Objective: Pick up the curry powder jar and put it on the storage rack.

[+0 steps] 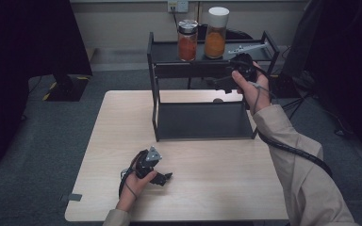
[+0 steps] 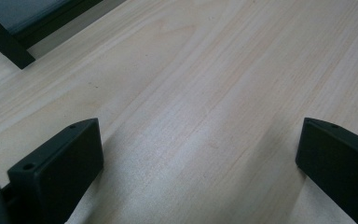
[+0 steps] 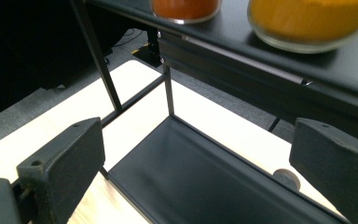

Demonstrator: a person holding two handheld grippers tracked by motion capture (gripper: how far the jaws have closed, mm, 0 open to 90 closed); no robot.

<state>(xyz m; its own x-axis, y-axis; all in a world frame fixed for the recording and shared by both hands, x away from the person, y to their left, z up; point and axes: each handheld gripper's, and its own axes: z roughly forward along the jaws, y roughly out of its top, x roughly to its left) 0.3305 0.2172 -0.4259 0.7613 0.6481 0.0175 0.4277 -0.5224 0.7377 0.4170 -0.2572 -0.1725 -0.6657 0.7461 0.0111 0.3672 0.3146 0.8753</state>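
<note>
On the top shelf of the black rack (image 1: 169, 51) stood two jars side by side: the one with the dark lid (image 1: 187, 40) held a red-orange powder, and the taller one with the white lid (image 1: 216, 32) held a yellow-orange powder. Your right hand-held gripper (image 1: 217, 83) was raised just in front of that shelf and slightly below it, close to the white-lidded jar but touching neither jar. In the right gripper view its jaws stood wide apart with nothing between them; the lower tray of the rack (image 3: 200, 182) lay beneath them, and the bottoms of both jars showed above, the red-orange one (image 3: 185, 9) to the left of the yellow-orange one (image 3: 307, 21).

Your left hand-held gripper (image 1: 162, 178) rested low over the desk (image 1: 207, 188) near its front edge, well apart from the rack. In the left gripper view its jaws were also spread wide and held nothing, with bare pale wood (image 2: 205, 116) between them and a corner of the rack (image 2: 9, 42) at the upper left.
</note>
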